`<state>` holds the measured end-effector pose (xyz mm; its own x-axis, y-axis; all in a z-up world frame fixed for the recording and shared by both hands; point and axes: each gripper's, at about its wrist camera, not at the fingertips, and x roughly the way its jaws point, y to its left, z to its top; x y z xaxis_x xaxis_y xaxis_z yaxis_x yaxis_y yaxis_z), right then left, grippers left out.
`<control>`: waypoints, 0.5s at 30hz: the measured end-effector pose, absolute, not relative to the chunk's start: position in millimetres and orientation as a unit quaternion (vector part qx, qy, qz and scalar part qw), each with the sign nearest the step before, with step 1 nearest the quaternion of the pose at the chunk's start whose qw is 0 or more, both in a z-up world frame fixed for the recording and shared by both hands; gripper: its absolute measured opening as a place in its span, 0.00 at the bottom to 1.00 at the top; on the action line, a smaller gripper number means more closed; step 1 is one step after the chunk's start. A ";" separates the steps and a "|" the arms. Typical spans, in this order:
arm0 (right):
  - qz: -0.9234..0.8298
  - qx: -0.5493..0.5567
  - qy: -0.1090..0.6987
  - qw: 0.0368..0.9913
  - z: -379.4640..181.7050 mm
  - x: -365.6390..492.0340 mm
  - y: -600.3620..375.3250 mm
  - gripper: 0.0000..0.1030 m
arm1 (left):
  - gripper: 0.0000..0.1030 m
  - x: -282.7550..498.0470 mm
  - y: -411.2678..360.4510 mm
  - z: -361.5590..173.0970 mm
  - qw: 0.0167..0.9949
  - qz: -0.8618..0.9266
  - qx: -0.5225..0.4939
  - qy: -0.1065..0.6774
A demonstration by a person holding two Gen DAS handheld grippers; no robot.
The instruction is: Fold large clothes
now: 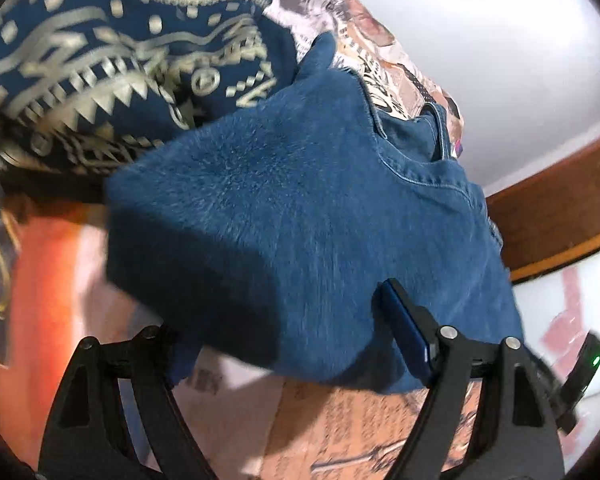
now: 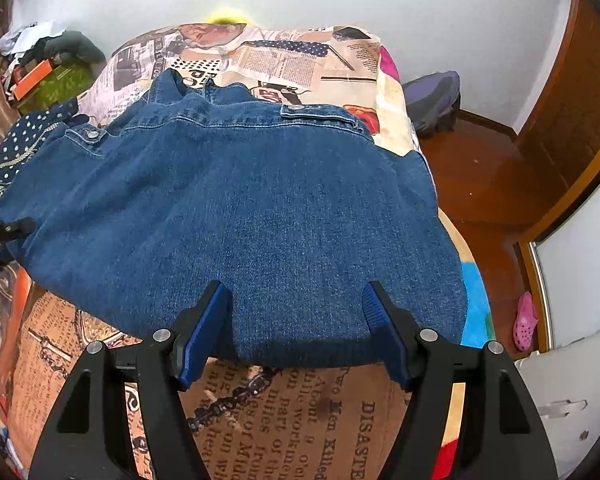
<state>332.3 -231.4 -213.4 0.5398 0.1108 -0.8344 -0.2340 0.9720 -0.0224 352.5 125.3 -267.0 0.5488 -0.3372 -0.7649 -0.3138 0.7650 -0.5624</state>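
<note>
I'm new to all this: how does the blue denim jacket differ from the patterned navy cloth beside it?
The denim jacket is plain, with seams and metal snaps; the navy cloth carries pale dots and zigzag print. The jacket lies spread flat; the cloth sits bunched at its side. Both are blue and rest on the newspaper-print bedspread.

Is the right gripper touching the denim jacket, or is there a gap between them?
Cannot tell. In the right wrist view the right gripper stands open over the near hem of the denim jacket; its blue pads overlap the cloth, but neither contact nor gap shows plainly.
</note>
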 end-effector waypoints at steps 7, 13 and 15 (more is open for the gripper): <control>0.100 -0.063 0.469 0.875 -214.1 331.1 -232.1 0.65 | 0.71 367.8 126.8 -278.7 0.793 -0.009 -0.414 0.447; 0.107 -0.050 0.473 0.873 -210.6 332.3 -231.7 0.65 | 0.36 367.6 120.6 -264.8 0.813 0.034 -0.371 0.448; 0.112 -0.045 0.474 0.872 -208.4 332.6 -230.6 0.65 | 0.27 366.4 108.4 -248.7 0.833 0.046 -0.325 0.446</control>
